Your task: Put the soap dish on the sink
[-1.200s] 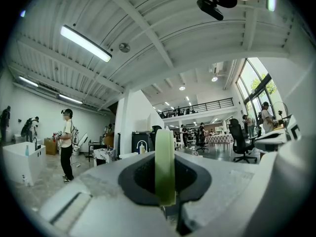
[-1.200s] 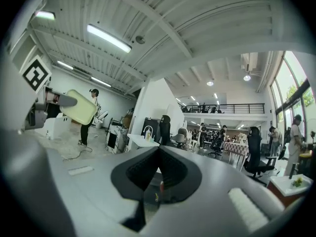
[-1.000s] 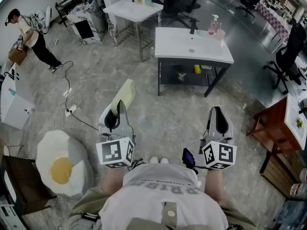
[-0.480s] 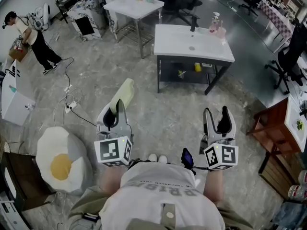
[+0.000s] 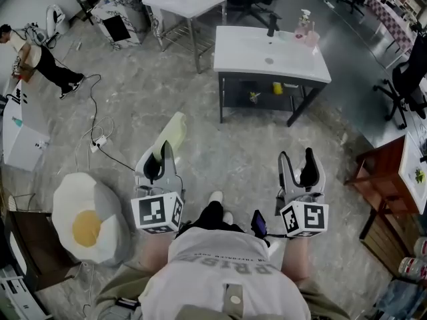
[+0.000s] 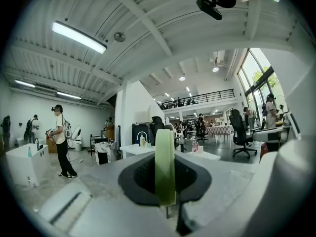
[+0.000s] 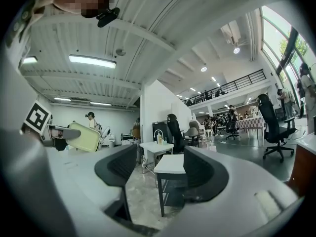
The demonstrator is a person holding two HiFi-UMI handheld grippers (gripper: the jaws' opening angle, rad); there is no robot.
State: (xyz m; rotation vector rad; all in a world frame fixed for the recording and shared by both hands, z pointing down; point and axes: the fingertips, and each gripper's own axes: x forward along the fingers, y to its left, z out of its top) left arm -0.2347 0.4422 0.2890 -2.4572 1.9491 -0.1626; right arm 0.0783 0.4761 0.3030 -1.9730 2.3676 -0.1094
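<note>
step: carry | left tongs [image 5: 161, 157] clench soap dish [image 5: 171, 134] | right tongs [image 5: 297, 157] have just been opening, empty | next: approach far sink [image 5: 248, 51], set down

We see the pale yellow-green soap dish [image 5: 171, 132] clamped edge-on in the jaws of the left gripper [image 5: 162, 153], well apart from the white sink [image 5: 247, 49] far ahead.

Lighting is bright and even. A ceiling strip light [image 6: 79, 37] and tall windows [image 6: 256, 75] supply it. The floor [image 5: 200, 132] below me shows only faint, soft shadows. Both gripper views bend strongly toward black corners. The soap dish [image 6: 165, 167] and my jaws, close to the lens, render soft; the far office chair [image 6: 239, 130] stays sharp.
</note>
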